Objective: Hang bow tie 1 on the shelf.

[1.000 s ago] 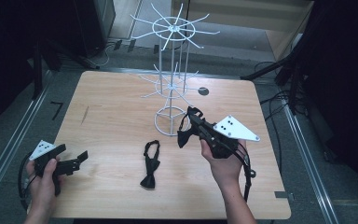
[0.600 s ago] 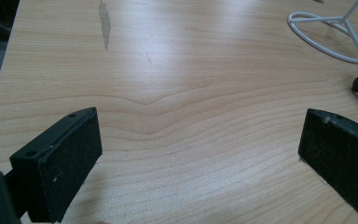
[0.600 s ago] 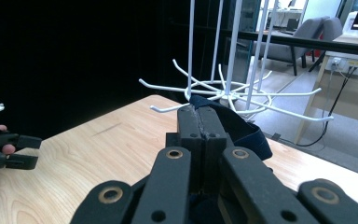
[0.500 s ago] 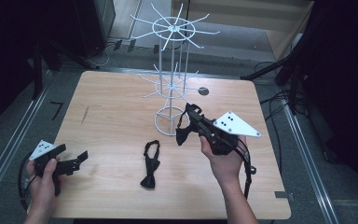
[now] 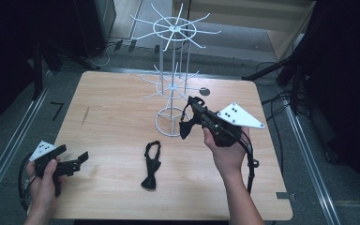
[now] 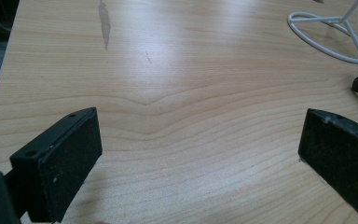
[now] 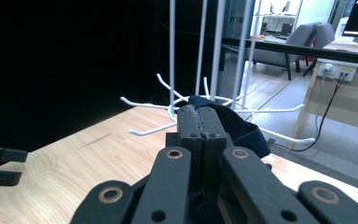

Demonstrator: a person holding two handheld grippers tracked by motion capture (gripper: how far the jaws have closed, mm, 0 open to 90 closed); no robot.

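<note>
The high view looks steeply down on the table [image 5: 122, 117]; both gripper views sit low, sharing the white rack [image 5: 171, 89] toward twelve o'clock.

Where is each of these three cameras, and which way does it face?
High view: above the near table edge, looking down on the wooden table; both forearms show.
Left gripper view: rides the left claw, facing bare wood between its open black jaws.
Right gripper view: rides the right claw, shut on a dark bow tie, facing the white wire rack.
Shared: the rack's ring base.
</note>
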